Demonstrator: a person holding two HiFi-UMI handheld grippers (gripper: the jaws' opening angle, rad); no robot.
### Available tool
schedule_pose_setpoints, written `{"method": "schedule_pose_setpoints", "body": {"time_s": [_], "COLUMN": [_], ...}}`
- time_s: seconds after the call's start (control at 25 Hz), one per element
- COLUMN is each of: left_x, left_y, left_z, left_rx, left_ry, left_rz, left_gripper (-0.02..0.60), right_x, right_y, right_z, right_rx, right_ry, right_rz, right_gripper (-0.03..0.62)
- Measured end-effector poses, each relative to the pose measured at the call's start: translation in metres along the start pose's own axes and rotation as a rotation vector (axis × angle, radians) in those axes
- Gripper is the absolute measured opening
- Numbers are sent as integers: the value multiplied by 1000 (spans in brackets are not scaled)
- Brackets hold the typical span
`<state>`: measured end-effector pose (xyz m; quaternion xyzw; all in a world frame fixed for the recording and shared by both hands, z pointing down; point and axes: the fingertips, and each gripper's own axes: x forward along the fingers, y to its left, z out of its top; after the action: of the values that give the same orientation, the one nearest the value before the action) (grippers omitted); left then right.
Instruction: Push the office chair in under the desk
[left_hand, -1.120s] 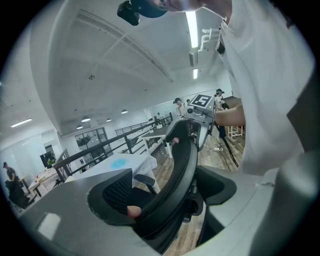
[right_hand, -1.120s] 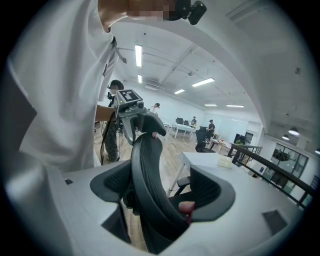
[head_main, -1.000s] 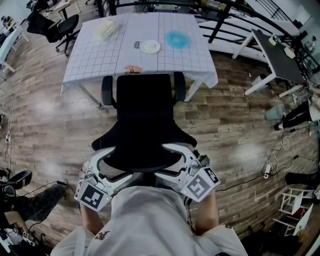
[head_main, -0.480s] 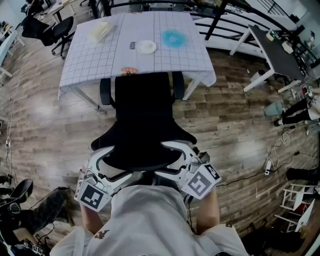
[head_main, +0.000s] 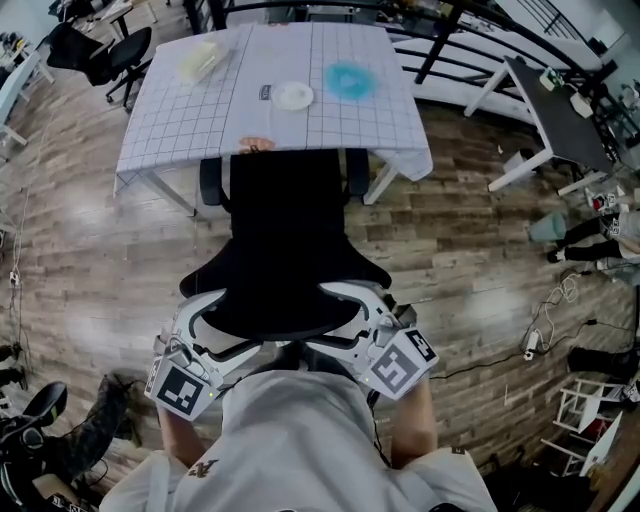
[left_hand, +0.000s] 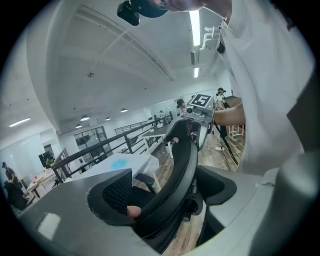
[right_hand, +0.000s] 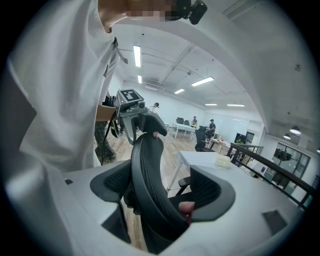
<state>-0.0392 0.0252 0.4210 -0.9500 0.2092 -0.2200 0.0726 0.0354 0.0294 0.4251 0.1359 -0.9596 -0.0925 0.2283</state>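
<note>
Nearest the camera, a person in a white T-shirt (head_main: 290, 430) stands behind a black mesh-backed office chair (head_main: 288, 250), a grey two-jaw gripper in each hand. We see the left gripper (head_main: 210, 325) and the right gripper (head_main: 365, 315) set on the top rim of the backrest, one at either end. In the left gripper view the curved rim runs between the two padded jaws, and the pink tip of one jaw presses on it. The right gripper view shows the same: both jaws are closed on the backrest edge.

The chair faces away from the person on a brown wood-plank floor (head_main: 450, 230). Its two armrests reach the near edge of a desk covered with a white gridded cloth (head_main: 190, 110), while the seat and backrest stand out in the open.

On the cloth lie a round white plate (head_main: 293, 95), a blue round patch (head_main: 350, 80) just beside it, and a pale boxy object (head_main: 200, 60) towards the far left corner. Beyond the desk, a second black office chair (head_main: 110, 55) stands far left and a dark-topped table (head_main: 555, 110) far right.
</note>
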Motion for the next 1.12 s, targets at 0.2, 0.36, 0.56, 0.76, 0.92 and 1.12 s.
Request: {"method": "schedule_pose_setpoints", "body": {"time_s": [0.2, 0.36, 0.56, 0.76, 0.92, 1.12], "left_x": [13, 20, 26, 31, 34, 37], "left_y": [7, 14, 23, 28, 31, 39], "left_z": [3, 5, 9, 10, 9, 9], "left_rx": [-15, -16, -9, -8, -4, 1], "left_ry": [6, 35, 16, -2, -19, -25], "left_rz": [14, 33, 29, 15, 4, -2], "left_gripper": [407, 407, 407, 407, 407, 407], "right_x": [-4, -8, -9, -7, -6, -3], "right_y": [-13, -22, -33, -41, -45, -51], "right_z": [-6, -11, -11, -13, -14, -15], "right_rx": [-7, -13, -10, -1, 5, 7], "right_ry": [-10, -16, -18, -15, -12, -10], "right_rz": [11, 23, 27, 21, 13, 6], "right_gripper": [376, 376, 376, 377, 379, 379]}}
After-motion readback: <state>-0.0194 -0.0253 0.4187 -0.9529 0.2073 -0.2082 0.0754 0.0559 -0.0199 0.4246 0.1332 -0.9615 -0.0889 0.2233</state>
